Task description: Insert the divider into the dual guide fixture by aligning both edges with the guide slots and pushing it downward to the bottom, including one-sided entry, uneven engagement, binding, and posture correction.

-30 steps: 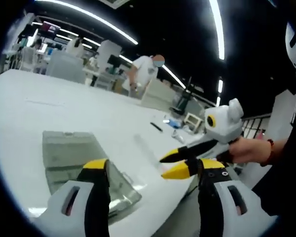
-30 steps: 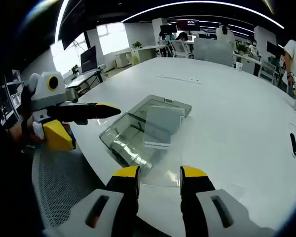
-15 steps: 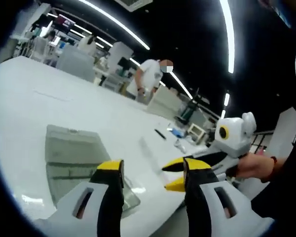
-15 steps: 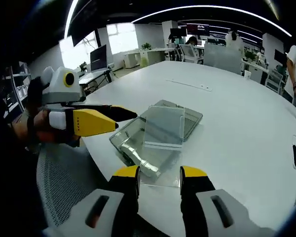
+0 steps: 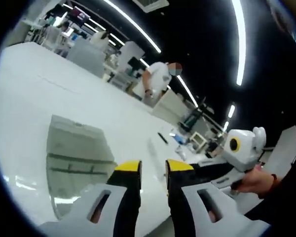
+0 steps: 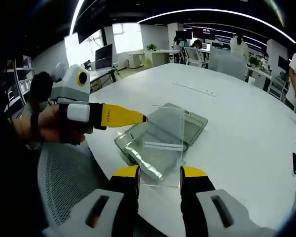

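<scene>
On the white table (image 6: 246, 133), clear fixture (image 6: 160, 143) open-topped, my right gripper (image 6: 159, 174) pinching the upright divider (image 6: 162, 140) above it, my left gripper (image 5: 152, 167) nearly pressed together, holding nothing.

Clear glossy plastic divider (image 6: 163, 143) and fixture (image 6: 138, 143); smooth white table (image 6: 246, 133).

white table (image 6: 237, 123), mesh chair (image 6: 64, 182), person (image 5: 158, 79)

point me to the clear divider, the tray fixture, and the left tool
divider (image 6: 163, 133), right gripper view, middle of the clear panel.
tray (image 6: 197, 122), right gripper view, far right rim.
left tool (image 6: 138, 117), right gripper view, at its yellow tips beside the divider's edge.
</scene>
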`<state>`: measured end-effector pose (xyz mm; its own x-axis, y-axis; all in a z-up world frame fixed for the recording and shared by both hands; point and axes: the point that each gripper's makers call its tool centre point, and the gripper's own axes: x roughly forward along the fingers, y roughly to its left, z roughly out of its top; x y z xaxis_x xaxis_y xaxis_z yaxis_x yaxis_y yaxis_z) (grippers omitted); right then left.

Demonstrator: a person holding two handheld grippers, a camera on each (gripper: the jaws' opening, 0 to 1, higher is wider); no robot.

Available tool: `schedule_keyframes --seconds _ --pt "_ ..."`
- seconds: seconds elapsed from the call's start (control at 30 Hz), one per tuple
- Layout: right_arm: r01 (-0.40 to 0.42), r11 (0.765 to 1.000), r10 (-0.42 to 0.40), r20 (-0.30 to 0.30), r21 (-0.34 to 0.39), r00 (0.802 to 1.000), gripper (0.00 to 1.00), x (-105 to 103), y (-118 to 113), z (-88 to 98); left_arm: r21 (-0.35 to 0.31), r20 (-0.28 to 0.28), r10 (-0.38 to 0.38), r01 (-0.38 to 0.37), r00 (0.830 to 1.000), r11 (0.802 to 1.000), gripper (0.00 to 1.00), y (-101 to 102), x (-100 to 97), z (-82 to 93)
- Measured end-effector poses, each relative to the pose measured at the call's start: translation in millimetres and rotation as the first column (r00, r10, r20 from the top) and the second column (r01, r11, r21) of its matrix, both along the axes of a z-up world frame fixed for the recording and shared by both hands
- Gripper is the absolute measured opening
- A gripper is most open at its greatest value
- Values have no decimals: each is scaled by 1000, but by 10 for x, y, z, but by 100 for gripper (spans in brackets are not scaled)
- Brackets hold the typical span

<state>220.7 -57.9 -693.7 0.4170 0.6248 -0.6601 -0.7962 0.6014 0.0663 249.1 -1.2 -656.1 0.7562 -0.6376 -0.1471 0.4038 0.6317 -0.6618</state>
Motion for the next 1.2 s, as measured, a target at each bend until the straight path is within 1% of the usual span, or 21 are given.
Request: schedule_keyframes --seconds 0.07,0.23,0.33,0.43,0.53,0.7,0.77,0.83,0.87,0.93,1.03,1.17,1.2 --pt "-4 1000 4 3 0 1000 28 -12 14 5 -17 -19 5 -5 1000 1000 10 9 12 -16" --pt "-17 1000 17 14 -6 1000 28 -36 43 4 -30 -37 1 -2 999 1000 6 1 18 -9" --pt "-30 999 30 19 -13 999 28 -52 64 -2 -58 -52 8 -12 999 998 3 16 36 -3" --pt "-40 999 40 28 -17 999 28 -61 86 2 -70 -61 11 -15 998 997 1 24 42 2" --pt "-44 999 45 43 -25 998 28 -54 86 16 -84 -69 12 -18 998 996 0 29 48 12" --pt "-49 998 51 63 -26 997 28 -58 86 40 -154 -97 21 -36 995 987 0 46 50 44" --pt "-51 998 53 67 -29 996 28 -62 86 42 -166 -101 22 -39 995 985 0 40 37 49" --pt "-60 997 64 79 -47 995 28 -68 81 40 -187 -102 13 -32 995 982 0 26 17 64" --pt "-61 997 65 81 -46 995 28 -67 85 45 -185 -101 21 -39 995 982 0 30 11 68" --pt "-59 997 62 68 -43 996 29 -81 88 42 -204 -101 1 -22 995 979 0 7 -9 98" --pt "-54 998 56 55 -38 997 29 -94 91 45 -195 -106 -12 -9 994 981 0 6 -23 111" --pt "-47 999 47 61 -2 997 30 -100 112 101 -181 -84 -28 12 996 983 0 35 -37 168" --pt "-47 999 47 60 3 997 30 -101 116 108 -186 -82 -30 14 996 982 0 48 -38 178"
